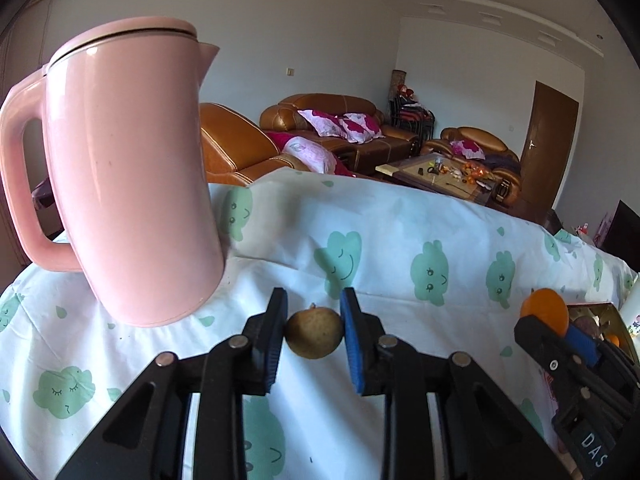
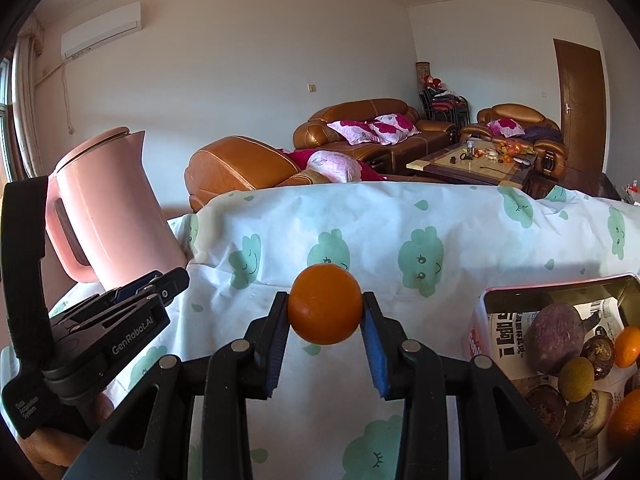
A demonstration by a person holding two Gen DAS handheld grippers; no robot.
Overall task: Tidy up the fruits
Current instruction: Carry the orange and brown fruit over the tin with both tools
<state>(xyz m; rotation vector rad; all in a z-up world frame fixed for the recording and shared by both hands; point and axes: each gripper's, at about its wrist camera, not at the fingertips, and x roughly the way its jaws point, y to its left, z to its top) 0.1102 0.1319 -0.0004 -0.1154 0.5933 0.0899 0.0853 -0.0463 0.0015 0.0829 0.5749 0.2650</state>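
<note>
A small brown, speckled fruit (image 1: 314,333) is gripped between the blue pads of the left claw (image 1: 314,334), whose jaws are closed onto its two sides; it is held clear of the white cloth with green cloud faces (image 1: 400,240) that covers the table. An orange (image 2: 325,303) is clamped in the same way by the right claw (image 2: 325,312), its jaws pressed against the fruit's left and right flanks, and it too is carried above the cloth. In the left wrist view, the right claw with its orange is seen at the right edge, just in front of an open tin box (image 1: 608,316). In the right wrist view that tin box (image 2: 560,292) is shown at the lower right, resting on the cloth and lined with printed paper; a purple fruit (image 2: 554,338), a small yellow-green fruit (image 2: 576,378), several dark brown round pieces and further oranges (image 2: 628,346) are contained in it. A pink kettle (image 1: 128,176) with its lid closed is stood on the cloth to the left of the left claw, close beside it. Brown leather sofas (image 2: 360,128) with floral cushions and a low coffee table (image 2: 472,164) are visible beyond the covered table, well apart from it.
</note>
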